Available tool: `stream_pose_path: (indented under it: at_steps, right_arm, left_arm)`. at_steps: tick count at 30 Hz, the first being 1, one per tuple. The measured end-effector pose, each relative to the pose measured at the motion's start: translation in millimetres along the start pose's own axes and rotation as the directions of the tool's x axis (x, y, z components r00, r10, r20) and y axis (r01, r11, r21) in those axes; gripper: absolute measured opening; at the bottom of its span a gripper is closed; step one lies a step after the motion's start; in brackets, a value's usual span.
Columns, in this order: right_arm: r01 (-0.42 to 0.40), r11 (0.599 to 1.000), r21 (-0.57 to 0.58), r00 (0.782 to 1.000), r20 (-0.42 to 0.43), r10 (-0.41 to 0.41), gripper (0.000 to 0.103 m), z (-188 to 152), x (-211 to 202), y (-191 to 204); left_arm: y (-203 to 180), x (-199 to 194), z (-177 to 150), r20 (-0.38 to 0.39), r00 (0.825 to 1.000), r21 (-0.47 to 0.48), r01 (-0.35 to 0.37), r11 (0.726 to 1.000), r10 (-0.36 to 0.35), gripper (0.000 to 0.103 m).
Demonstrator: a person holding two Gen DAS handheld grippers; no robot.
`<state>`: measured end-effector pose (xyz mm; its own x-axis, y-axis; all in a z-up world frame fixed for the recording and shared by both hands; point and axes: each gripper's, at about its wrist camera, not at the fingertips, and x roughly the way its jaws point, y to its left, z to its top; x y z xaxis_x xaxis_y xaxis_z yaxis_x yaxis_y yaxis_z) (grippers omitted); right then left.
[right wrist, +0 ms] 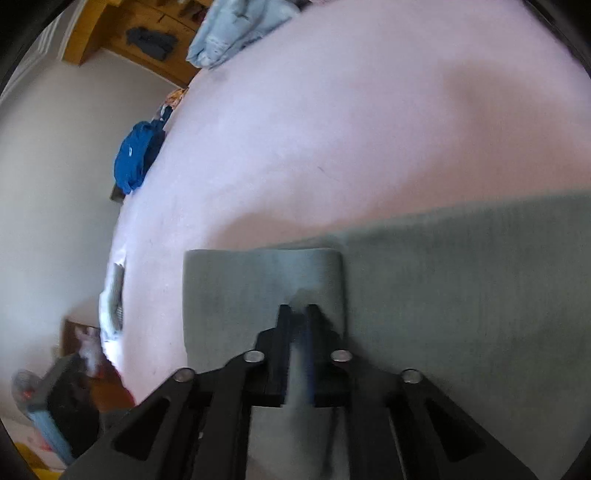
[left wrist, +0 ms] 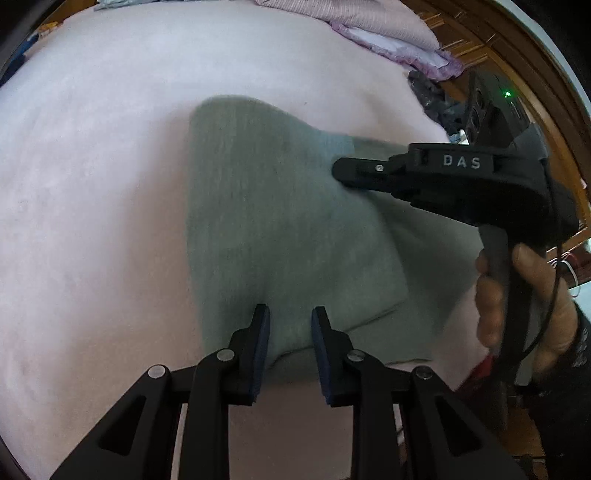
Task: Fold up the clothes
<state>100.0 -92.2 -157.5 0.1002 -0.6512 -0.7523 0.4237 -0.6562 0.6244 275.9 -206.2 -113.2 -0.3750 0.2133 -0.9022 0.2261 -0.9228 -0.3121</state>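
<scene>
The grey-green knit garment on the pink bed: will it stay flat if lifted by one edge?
Probably not: the grey-green knit garment already lies in soft folded layers, so it should droop. It looks light. The right gripper pinches a fold, suggesting the fabric bunches easily.

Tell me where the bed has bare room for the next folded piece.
Free: pink sheet left of the green garment, up to the blue clothes. Crowded: the far corner with the folded pink blanket.
</scene>
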Motion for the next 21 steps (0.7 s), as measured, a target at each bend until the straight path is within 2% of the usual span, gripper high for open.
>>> stream_pose_path:
  at_steps: [2,3,5,7,10,13,16,18,21]
  right_arm:
    - [-0.009,1.000,-0.006,1.000,0.013,0.009,0.004,-5,-11,-2]
    - [-0.008,1.000,-0.020,1.000,0.028,0.009,0.010,-4,-16,2]
    - [-0.001,0.998,-0.062,0.998,0.069,0.005,0.011,3,-26,15]
    - [-0.011,0.997,-0.080,0.996,0.090,0.019,0.011,7,-34,24]
    - [-0.081,0.995,-0.066,0.991,0.104,0.087,0.011,-8,-42,30]
    - [-0.129,0.988,-0.084,0.988,0.079,0.135,0.011,-34,-46,33]
    - [-0.077,0.992,-0.102,0.996,0.037,0.081,0.011,-55,-38,25]
    - [-0.027,0.997,-0.078,0.999,-0.024,0.025,0.010,-59,-17,10]
    - [-0.053,0.999,-0.012,0.998,-0.031,0.052,0.003,-62,-2,-15]
  left_arm:
    - [-3,-7,0,0.013,1.000,0.024,0.003,1.000,-0.003,0.020]
    - [-3,-17,0,0.037,0.999,0.035,0.019,0.999,-0.020,0.020]
    - [-4,-36,5,0.097,0.994,0.050,0.041,0.998,-0.046,0.020]
    - [-1,-54,25,0.156,0.987,0.053,0.016,0.998,-0.024,0.020]
    - [10,-56,63,0.166,0.985,0.024,-0.041,0.999,0.037,0.020]
    - [15,-35,94,0.113,0.992,0.012,-0.060,0.998,0.058,0.020]
    - [14,-10,107,0.058,0.993,0.030,-0.105,0.994,0.103,0.020]
    - [12,8,110,0.024,0.992,0.033,-0.127,0.991,0.127,0.021]
    - [8,20,105,0.019,0.989,0.034,-0.151,0.988,0.150,0.021]
